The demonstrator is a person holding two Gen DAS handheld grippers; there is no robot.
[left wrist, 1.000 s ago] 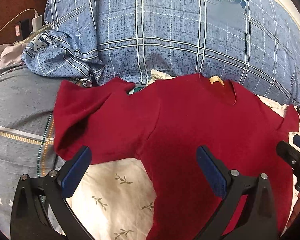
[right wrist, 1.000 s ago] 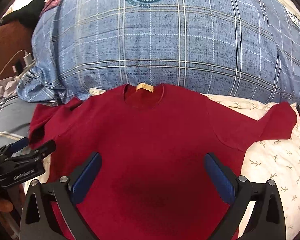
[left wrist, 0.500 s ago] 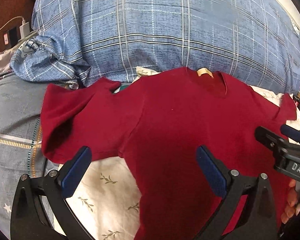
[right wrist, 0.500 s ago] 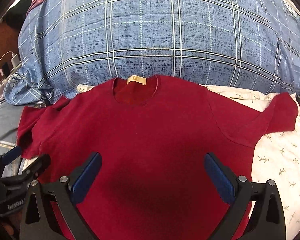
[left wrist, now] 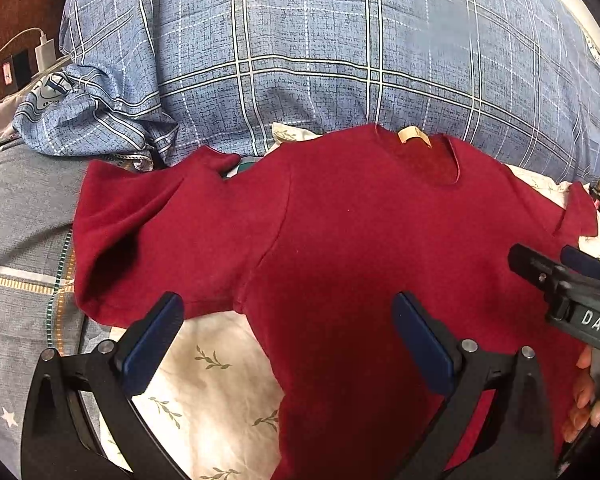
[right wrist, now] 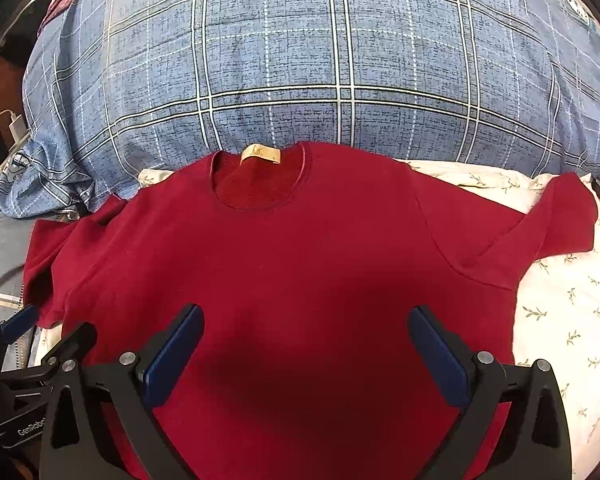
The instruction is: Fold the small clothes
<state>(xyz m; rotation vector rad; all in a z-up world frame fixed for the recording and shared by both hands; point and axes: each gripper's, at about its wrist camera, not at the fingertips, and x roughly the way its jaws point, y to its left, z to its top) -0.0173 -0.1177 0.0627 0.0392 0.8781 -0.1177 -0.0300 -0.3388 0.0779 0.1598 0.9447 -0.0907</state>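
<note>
Shirt: a dark red short-sleeved shirt (right wrist: 300,264) is lying spread flat, front up, neck pointing away from both sets of jaws, with a tan label (right wrist: 259,154) showing inside the collar.
Left gripper: the left gripper (left wrist: 288,340) is hanging just above the shirt's left side; its jaws are standing wide apart and gripping nothing.
Between the left jaws: the shirt's side seam and underarm are lying there, beside a patch of cream sheet with a leaf print (left wrist: 204,380).
Left sleeve: the sleeve (left wrist: 152,236) is lying rumpled ahead of the left jaw, reaching onto a grey cover (left wrist: 24,216).
Right gripper: the right gripper (right wrist: 306,354) is hovering over the shirt's lower middle; its jaws are gaping equally wide, with only red cloth between them.
Right sleeve: the sleeve (right wrist: 552,232) is stretching out ahead of and outside the right jaw, over the cream sheet.
Beyond the collar: a blue plaid quilt (right wrist: 320,60) is bulging up past both jaws, touching the neckline.
Hand: fingers (left wrist: 584,396) are wrapping the right gripper's handle, seen at the edge of the left wrist view.
Far left: a white charger and cable (left wrist: 44,50) are sitting past the quilt.
</note>
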